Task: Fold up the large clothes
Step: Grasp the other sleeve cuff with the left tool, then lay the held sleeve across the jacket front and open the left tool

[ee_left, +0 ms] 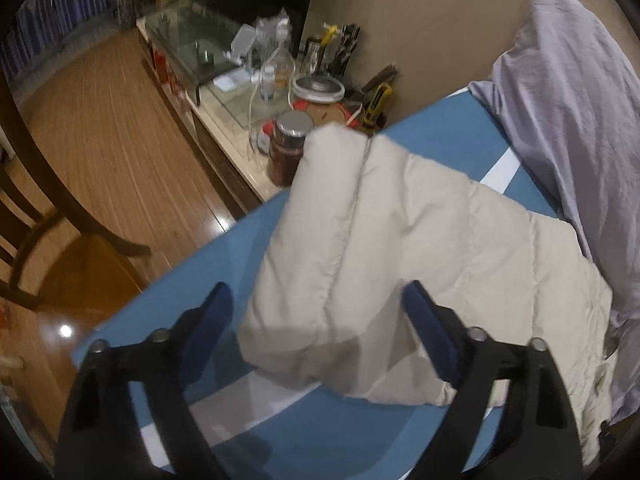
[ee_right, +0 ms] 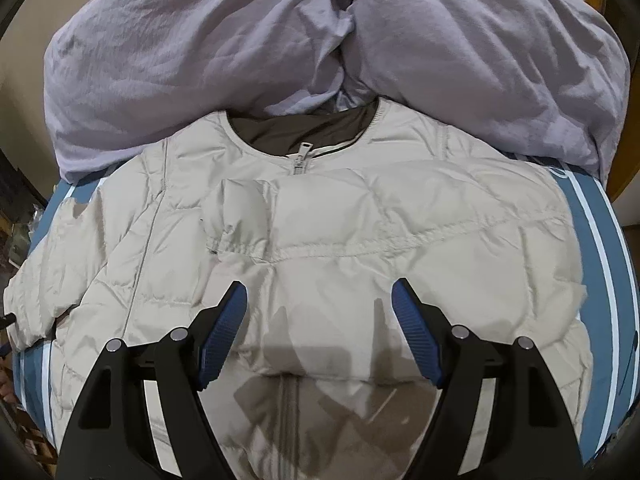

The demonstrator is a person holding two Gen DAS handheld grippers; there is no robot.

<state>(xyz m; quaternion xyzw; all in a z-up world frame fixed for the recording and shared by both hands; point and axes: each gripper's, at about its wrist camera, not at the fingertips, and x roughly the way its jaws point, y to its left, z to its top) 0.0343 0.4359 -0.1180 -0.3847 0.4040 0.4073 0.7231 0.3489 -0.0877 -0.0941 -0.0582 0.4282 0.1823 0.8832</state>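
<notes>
On blue sheet: jacket | under both hand-held grippers | jaws wide, empty

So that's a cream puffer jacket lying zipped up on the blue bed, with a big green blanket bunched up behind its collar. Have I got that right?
Nearly. The bunched blanket behind the collar is pale lilac, not green, as the right wrist view shows. The rest holds: the cream puffer jacket lies zipped up on the blue bed.
</notes>
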